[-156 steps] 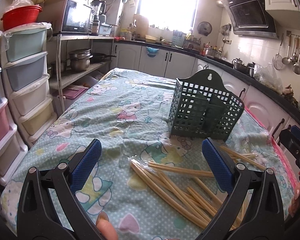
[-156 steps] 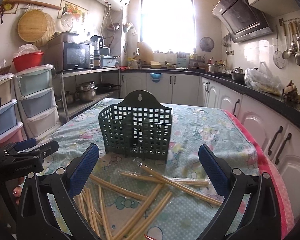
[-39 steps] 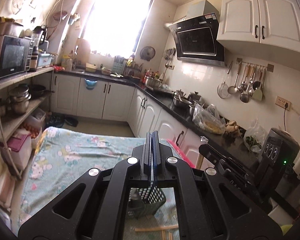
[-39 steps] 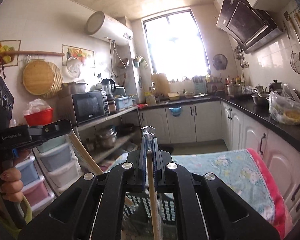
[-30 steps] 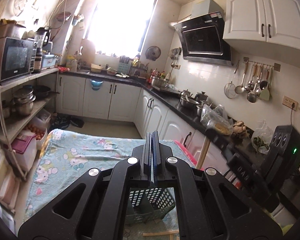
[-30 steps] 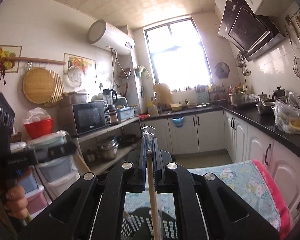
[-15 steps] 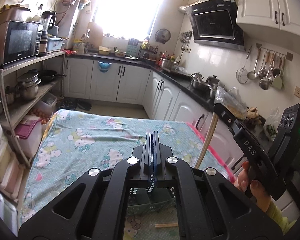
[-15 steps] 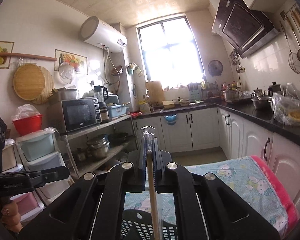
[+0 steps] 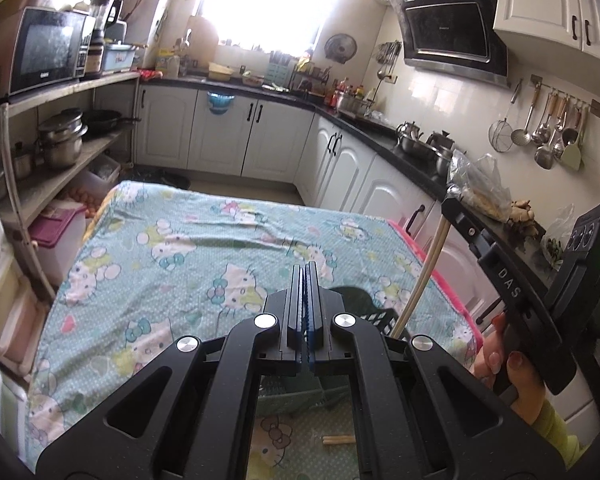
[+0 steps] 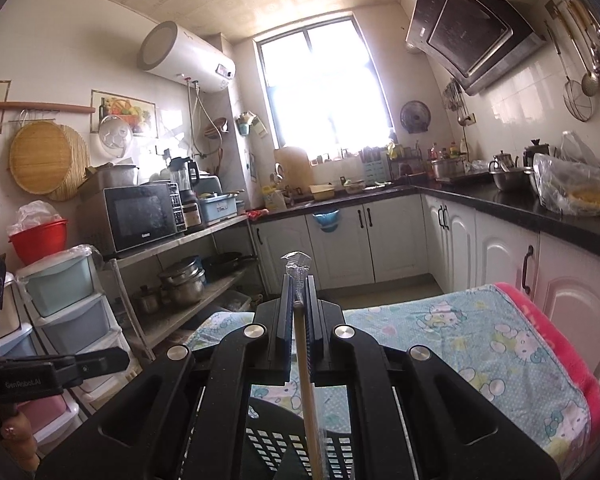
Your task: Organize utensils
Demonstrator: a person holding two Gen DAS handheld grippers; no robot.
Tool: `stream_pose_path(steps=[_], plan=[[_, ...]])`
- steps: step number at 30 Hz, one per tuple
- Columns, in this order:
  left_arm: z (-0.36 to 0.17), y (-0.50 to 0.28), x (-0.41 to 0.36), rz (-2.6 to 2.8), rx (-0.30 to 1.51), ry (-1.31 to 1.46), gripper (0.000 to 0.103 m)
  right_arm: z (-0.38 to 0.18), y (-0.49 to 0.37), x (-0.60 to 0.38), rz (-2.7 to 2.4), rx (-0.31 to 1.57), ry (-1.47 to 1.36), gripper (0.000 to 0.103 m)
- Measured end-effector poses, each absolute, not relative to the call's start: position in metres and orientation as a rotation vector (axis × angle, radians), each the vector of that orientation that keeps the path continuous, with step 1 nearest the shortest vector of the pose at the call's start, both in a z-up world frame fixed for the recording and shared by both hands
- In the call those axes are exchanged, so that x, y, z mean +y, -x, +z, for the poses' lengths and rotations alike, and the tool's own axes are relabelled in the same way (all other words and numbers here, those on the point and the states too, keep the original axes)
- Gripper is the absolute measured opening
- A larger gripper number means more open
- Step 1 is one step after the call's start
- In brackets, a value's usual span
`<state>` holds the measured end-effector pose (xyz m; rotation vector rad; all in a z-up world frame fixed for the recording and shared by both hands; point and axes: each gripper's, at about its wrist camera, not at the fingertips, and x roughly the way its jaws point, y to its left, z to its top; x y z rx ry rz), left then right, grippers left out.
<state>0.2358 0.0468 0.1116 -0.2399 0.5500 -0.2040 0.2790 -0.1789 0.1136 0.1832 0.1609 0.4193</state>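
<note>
Green plastic lattice shows just below and behind our left gripper [image 9: 305, 276] in the left wrist view: the utensil basket [image 9: 374, 316] sits on the cartoon-print tablecloth [image 9: 188, 256], mostly hidden by the gripper's black frame. Our left gripper's blue pads are pressed flat together; we cannot tell whether anything thin sits between them. A loose chopstick [image 9: 338, 439] lies on the cloth below the frame, nearer to us than the basket. To the right, our right gripper [image 9: 452, 196] appears from the side, gripped by our right hand [image 9: 508, 372], with a long pale chopstick [image 9: 420, 276] slanting down from its tip to the basket's rim.

In the right wrist view, we see our right gripper [image 10: 299, 292] clenched on that wrapped chopstick [image 10: 306, 380], whose clear plastic sleeve crumples out past the fingertips. The stick runs back between the pads toward us, crossing over the basket [image 10: 268, 446], which lies directly underneath the gripper frame. Our left gripper [image 10: 112, 360] pokes in at the left edge, well apart from the stick.
</note>
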Motion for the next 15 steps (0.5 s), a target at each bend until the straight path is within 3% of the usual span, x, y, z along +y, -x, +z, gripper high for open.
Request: stream_pose_path(steps=[12, 15], plan=[[0.100, -0.230, 0.051, -0.178, 0.550, 0.229, 0.000, 0.095, -0.273, -0.191, 0.380, 0.208, -0.207, 0.006], [0.100, -0.228, 0.054, -0.170, 0.545, 0.232, 0.000, 0.091, -0.271, -0.197, 0.363, 0.224, -0.221, 0.015]])
